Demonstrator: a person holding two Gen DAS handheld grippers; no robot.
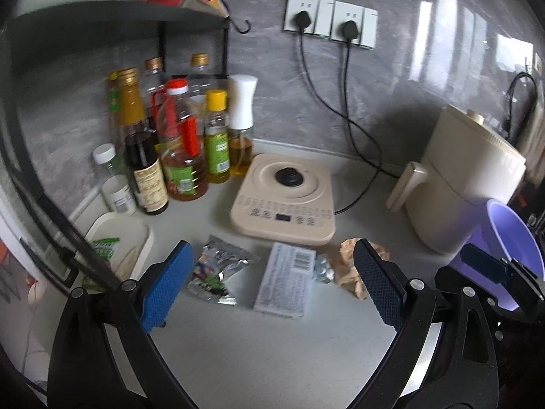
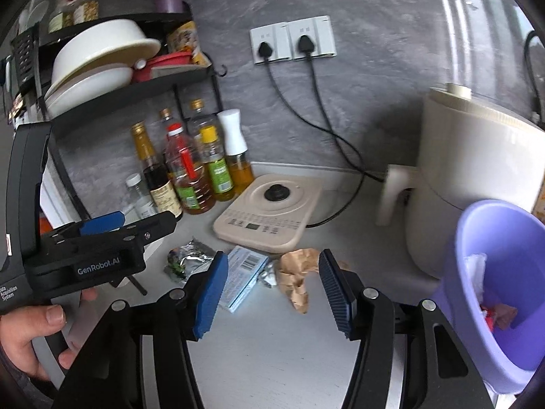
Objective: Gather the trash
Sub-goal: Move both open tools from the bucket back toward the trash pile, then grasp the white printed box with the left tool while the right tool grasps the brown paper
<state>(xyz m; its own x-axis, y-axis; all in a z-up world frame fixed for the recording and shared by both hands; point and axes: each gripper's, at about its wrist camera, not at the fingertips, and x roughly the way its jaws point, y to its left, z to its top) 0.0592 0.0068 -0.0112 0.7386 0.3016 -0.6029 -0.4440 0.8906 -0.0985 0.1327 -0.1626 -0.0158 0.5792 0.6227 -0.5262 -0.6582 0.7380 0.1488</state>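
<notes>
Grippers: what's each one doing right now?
Left gripper: open, holding nothing.
Right gripper: open, holding nothing.

The left hand-held gripper (image 2: pixel 102 222) reads "GenRobot.AI" on its body and "Acquisition System" on its handle.

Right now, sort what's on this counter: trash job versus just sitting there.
Job: foil wrapper, box, blister pack, brown paper, purple bin.

Lying about: bottles, cooker, air fryer, tray, bowls.
</notes>
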